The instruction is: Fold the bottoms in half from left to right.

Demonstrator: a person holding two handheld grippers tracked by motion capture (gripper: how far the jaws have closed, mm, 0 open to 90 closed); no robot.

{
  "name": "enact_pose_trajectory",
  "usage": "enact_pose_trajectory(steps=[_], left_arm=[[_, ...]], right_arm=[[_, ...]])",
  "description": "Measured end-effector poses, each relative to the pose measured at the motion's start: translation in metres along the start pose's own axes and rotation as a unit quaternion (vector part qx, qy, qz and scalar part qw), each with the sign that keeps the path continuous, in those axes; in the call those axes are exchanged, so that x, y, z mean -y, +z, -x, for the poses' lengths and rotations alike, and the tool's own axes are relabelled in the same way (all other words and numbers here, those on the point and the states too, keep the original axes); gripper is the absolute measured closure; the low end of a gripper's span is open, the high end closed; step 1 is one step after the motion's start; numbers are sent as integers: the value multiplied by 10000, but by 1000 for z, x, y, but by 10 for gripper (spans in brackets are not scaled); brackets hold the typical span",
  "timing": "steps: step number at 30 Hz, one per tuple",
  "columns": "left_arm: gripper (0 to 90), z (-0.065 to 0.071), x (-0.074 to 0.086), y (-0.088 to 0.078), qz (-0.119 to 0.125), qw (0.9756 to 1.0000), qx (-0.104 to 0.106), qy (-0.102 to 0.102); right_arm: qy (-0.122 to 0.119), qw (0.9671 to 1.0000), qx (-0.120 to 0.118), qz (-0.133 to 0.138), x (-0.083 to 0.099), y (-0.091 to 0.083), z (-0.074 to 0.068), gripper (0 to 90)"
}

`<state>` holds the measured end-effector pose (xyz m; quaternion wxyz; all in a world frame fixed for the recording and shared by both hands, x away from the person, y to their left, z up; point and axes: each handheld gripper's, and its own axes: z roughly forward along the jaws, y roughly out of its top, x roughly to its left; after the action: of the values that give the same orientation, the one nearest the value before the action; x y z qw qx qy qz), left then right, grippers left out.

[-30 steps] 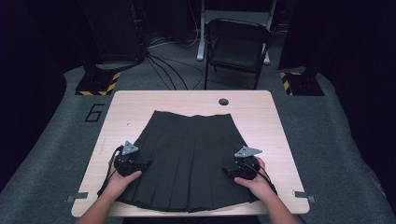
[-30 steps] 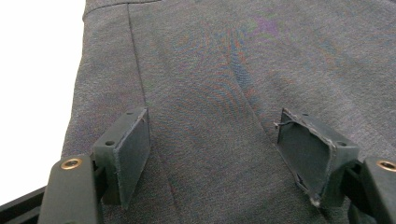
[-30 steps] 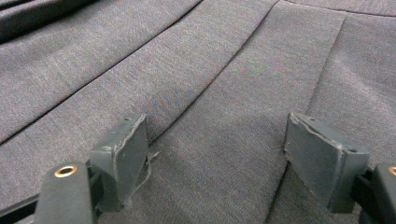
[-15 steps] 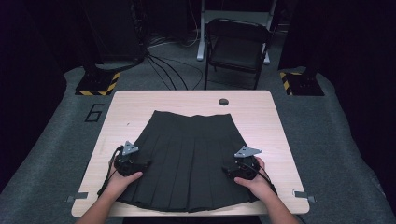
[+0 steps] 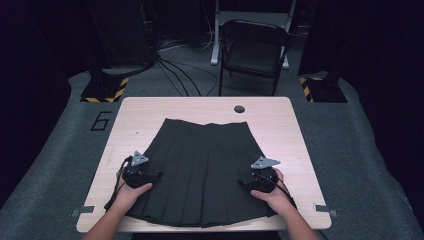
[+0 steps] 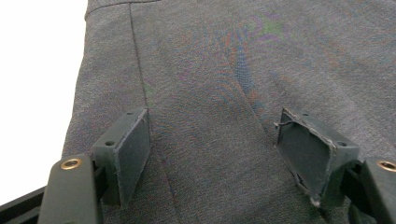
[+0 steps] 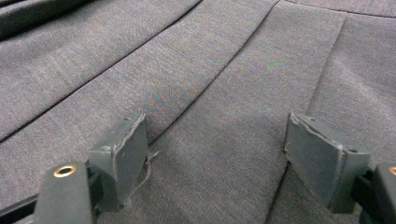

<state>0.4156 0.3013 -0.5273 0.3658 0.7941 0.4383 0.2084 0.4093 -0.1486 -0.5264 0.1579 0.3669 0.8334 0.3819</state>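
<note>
Across the bench (image 5: 150, 112) lies the black pleated skirt (image 5: 202, 170), flat. Left hand-held gripper (image 5: 150, 176) and right hand-held gripper (image 5: 243, 183) hover wide-jawed over its side edges, probably about to pinch for folding.

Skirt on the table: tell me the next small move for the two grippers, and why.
Probably lower both and close on the fabric. The left gripper and right gripper stand open over the pleated skirt, one near each side edge toward the hem, with cloth between the jaws and nothing pinched yet.
</note>
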Motion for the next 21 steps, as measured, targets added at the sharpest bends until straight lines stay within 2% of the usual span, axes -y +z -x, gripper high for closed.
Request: enact_pose_trajectory(steps=[8, 12, 15, 20, 21], left_arm=[[256, 0, 0, -1, -42, 10000, 36, -21], [276, -2, 0, -1, -7, 9999, 56, -126], [297, -3, -2, -3, -75, 9999, 54, -138], [344, -4, -4, -7, -104, 9996, 68, -268], [345, -5, -4, -8, -133, 9996, 82, -236]], right_arm=[[-21, 10000, 23, 26, 0, 0, 0, 214], [-44, 10000, 8, -5, 0, 0, 1, 214], [-37, 10000, 16, 23, 0, 0, 1, 214], [-37, 10000, 20, 24, 0, 0, 1, 214], [-40, 10000, 14, 20, 0, 0, 1, 214]])
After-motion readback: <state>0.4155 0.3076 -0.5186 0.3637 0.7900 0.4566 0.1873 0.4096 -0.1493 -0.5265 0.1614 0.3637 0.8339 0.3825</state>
